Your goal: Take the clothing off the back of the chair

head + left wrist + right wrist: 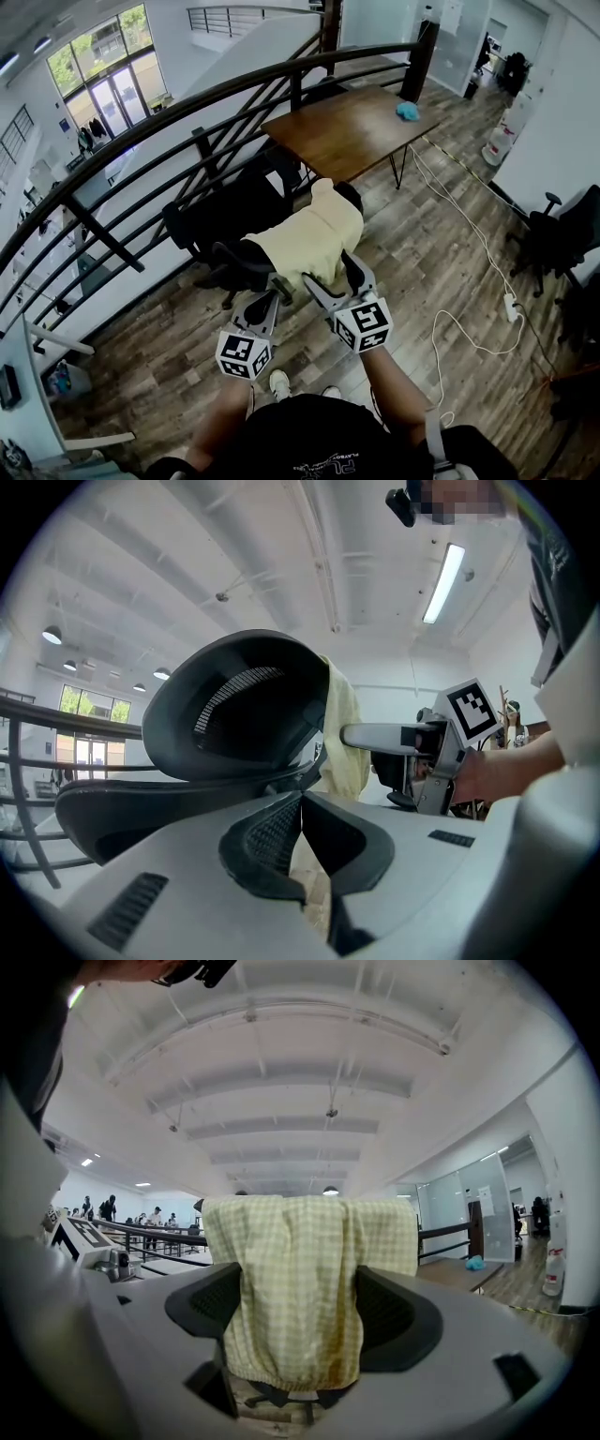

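A yellow checked garment (309, 234) hung draped over the back of a black office chair (230, 211). The chair stood on the wooden floor (412, 253) beside a dark railing (187, 127). The cloth covered the top of the chair back and fell down the side facing the person, ending in a gathered hem.

The left tool (275, 295) was at the garment's lower left corner as the head view showed it. In the left gripper view its jaws stood closed, tips meeting, with a strip of pale checked cloth caught in the slit between them. Past the tips the rest of the garment rose over the curved chair back.

The right tool (330, 274) sat just beside the left one, at the garment's lower right part. Its jaws were spread wide. In the right gripper view the hanging cloth filled the space between them, its edges overlapping the inner faces of both pads (398, 1321). The pads did not squeeze it, and it hung loose and flat with its hem below the jaws.

Both tools pointed roughly level toward the chair. Beyond it stood a wooden worktop (347, 127) with a small blue thing (408, 111) near its far corner, well apart from the garment, and a white cable (473, 239) trailed across the floor to the right
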`<action>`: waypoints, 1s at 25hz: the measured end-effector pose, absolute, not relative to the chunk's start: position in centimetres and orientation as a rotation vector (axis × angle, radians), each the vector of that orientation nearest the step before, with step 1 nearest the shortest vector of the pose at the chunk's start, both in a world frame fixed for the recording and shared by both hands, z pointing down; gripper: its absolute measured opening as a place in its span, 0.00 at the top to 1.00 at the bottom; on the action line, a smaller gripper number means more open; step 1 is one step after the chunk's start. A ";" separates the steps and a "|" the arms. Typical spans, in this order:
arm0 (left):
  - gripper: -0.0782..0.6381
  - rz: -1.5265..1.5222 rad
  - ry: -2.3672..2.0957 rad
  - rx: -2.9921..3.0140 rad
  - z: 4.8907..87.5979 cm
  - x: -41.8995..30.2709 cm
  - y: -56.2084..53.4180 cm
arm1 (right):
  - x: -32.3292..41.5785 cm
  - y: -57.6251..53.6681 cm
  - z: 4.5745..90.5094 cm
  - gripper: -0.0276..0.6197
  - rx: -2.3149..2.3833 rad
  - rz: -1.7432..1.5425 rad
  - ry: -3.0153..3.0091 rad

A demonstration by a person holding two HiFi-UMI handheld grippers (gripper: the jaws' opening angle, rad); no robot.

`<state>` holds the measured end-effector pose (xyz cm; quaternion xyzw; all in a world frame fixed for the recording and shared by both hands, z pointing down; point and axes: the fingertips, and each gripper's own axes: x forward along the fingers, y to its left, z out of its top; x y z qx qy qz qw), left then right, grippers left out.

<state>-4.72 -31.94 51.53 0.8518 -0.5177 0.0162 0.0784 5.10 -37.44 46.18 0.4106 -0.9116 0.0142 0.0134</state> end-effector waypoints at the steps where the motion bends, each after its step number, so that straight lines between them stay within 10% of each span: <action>1: 0.87 0.049 -1.554 2.548 51.5 -4.8 -31.9 | 5.0 -37.4 46.2 0.36 1.276 0.044 -2.838; 25: 0.87 0.064 -1.565 2.547 51.9 -3.6 -30.1 | 7.3 -35.2 45.2 0.86 1.334 -0.072 -2.797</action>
